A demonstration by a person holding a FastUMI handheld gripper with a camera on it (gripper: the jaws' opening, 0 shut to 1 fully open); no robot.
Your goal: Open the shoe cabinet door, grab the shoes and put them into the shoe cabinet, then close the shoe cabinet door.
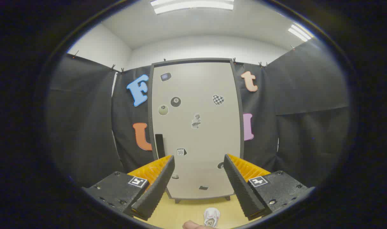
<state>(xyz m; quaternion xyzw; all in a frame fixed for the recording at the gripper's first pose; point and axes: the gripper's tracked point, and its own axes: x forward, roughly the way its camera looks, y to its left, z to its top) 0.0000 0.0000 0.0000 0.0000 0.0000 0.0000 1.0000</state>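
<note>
My gripper [198, 184] — fingers apart, holding nothing. Shoe cabinet door [196, 127] closed; shoe [211, 217] on the floor's near edge — every step left.

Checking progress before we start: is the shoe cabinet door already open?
No, the cabinet door sits flush and closed, beyond the open, empty gripper.
</note>
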